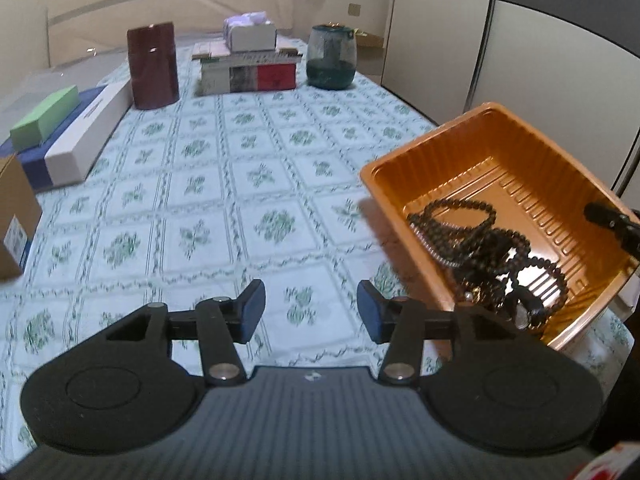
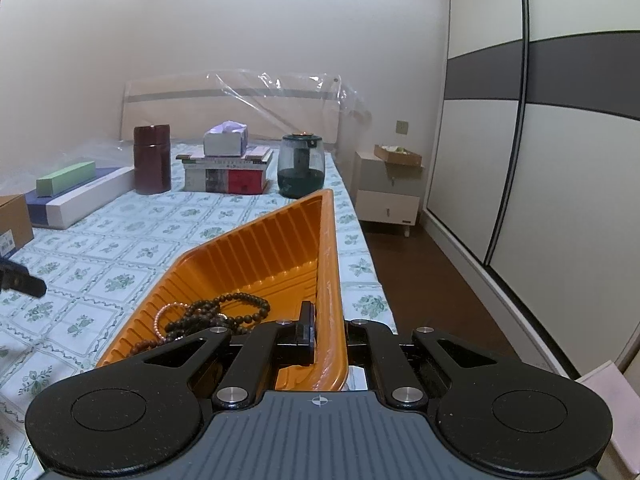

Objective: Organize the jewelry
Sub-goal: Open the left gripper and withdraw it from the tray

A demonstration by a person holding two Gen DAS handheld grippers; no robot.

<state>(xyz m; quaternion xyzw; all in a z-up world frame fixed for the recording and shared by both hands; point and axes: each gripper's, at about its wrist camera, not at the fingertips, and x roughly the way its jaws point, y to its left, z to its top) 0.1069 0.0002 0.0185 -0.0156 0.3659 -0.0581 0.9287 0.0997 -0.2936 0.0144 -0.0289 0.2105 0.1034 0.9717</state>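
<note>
- left wrist view: the left gripper [image 1: 311, 311] is seen with its jaws apart and nothing between them, above the bare patterned bedspread [image 1: 224, 184]. the orange tray [image 1: 532, 184] is tilted up just to its right, with dark bead bracelets [image 1: 492, 248] heaped in the low end.
- for the step to go well, the tray is best held steady while the free gripper is brought over the rim and lowered onto a single strand, so that the tangle is not dragged out whole.
- right wrist view: the right gripper [image 2: 326, 334] is clenched on the tray's side wall [image 2: 329, 280], one pad inside and the other outside. a thin pink bracelet [image 2: 160, 320] is seen beside the dark beads [image 2: 224, 312].
- the grip is better kept firm, since the thin plastic may flex.
- the surface is a bed; a dark red canister [image 2: 152, 164], stacked books [image 2: 228, 172], a tissue box [image 2: 225, 140] and a green glass jar [image 2: 301, 168] are lined up near the headboard. a wardrobe [image 2: 540, 160] and a bedside cabinet [image 2: 388, 196] are seen to the right.
</note>
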